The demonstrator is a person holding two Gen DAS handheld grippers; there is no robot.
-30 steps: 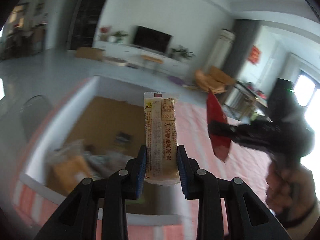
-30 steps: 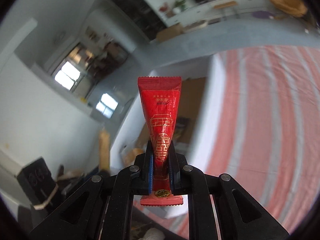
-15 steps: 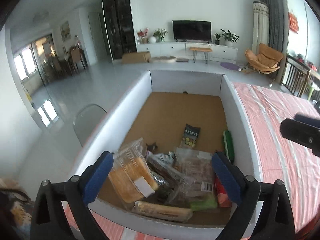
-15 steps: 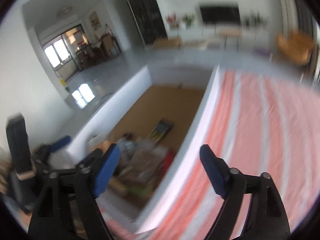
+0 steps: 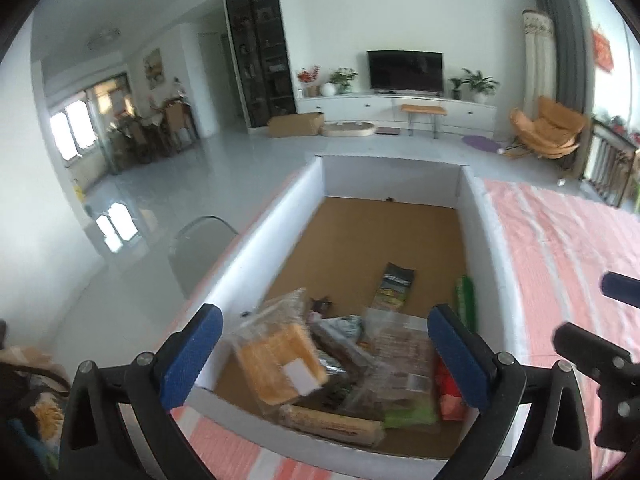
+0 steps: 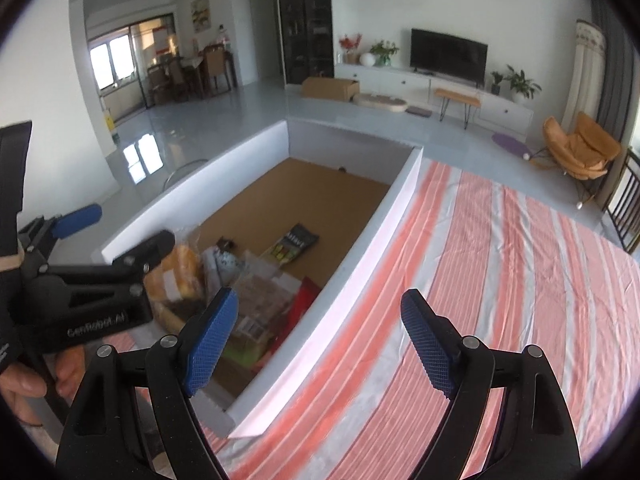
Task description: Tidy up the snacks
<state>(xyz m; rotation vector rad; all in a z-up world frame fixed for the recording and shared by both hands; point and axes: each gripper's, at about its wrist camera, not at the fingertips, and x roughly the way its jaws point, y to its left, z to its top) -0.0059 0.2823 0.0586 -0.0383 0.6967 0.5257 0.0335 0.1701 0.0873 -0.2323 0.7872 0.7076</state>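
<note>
Now that the beige wafer pack and the red sachet gripped a second ago are released, both the left tongs [image 5: 324,356] and right tongs [image 6: 320,340] gape empty above the white box [image 5: 276,220], whose snacks [image 5: 344,364] crowd its near end on the striped counter [image 6: 500,280].

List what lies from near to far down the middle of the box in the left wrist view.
Long tan snack bar by the near wall, then the orange packet, then the dark packet lying alone on the brown floor, then the box's far white wall.
</note>
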